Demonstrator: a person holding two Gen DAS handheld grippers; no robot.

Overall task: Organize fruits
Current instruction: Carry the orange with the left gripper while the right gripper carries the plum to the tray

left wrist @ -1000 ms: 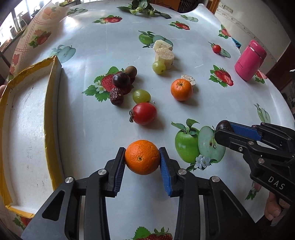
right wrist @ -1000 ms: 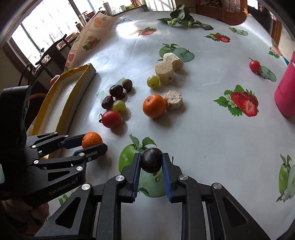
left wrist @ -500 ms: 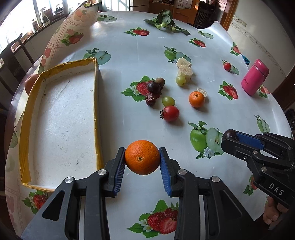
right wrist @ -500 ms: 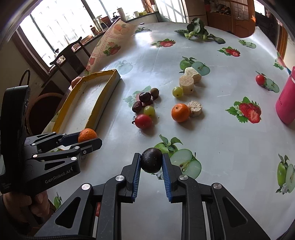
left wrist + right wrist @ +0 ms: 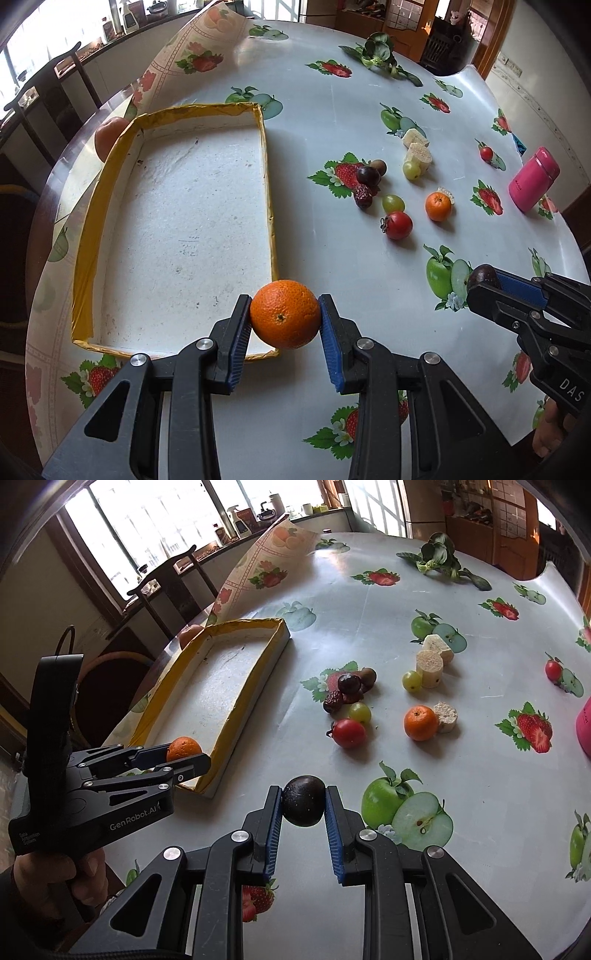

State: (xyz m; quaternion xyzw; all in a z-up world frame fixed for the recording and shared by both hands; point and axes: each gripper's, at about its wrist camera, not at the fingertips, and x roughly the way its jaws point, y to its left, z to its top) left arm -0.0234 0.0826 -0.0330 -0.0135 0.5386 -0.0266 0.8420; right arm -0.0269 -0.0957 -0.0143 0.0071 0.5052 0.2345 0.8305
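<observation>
While daylight pours through the windows behind a dark wooden chair [image 5: 173, 579], we're over a round table [image 5: 351, 280] dressed in a glossy white cloth printed with apples and strawberries, its far-left corner curled up. On the left lies a shallow white tray [image 5: 177, 229] with a yellow rim, and a pink flask [image 5: 533, 179] sits at the far right, with a leafy green sprig [image 5: 380, 55] at the back.

Count the loose pieces: one small orange [image 5: 420, 723], one red tomato [image 5: 349, 732], a tiny cherry tomato [image 5: 553, 669] off alone, two green grapes, a cluster of three dark fruits [image 5: 347, 688], and three pale cut chunks [image 5: 430, 666].

Now the grippers! The left gripper [image 5: 284, 319] has its blue-padded jaws clamped on a bright, dimpled orange [image 5: 285, 319], held above the tray's near-right corner. The right gripper [image 5: 303, 801] pinches a round, dark, matte fruit [image 5: 303, 800] between narrow jaws, up over the cloth, just right of the tray's near end.
</observation>
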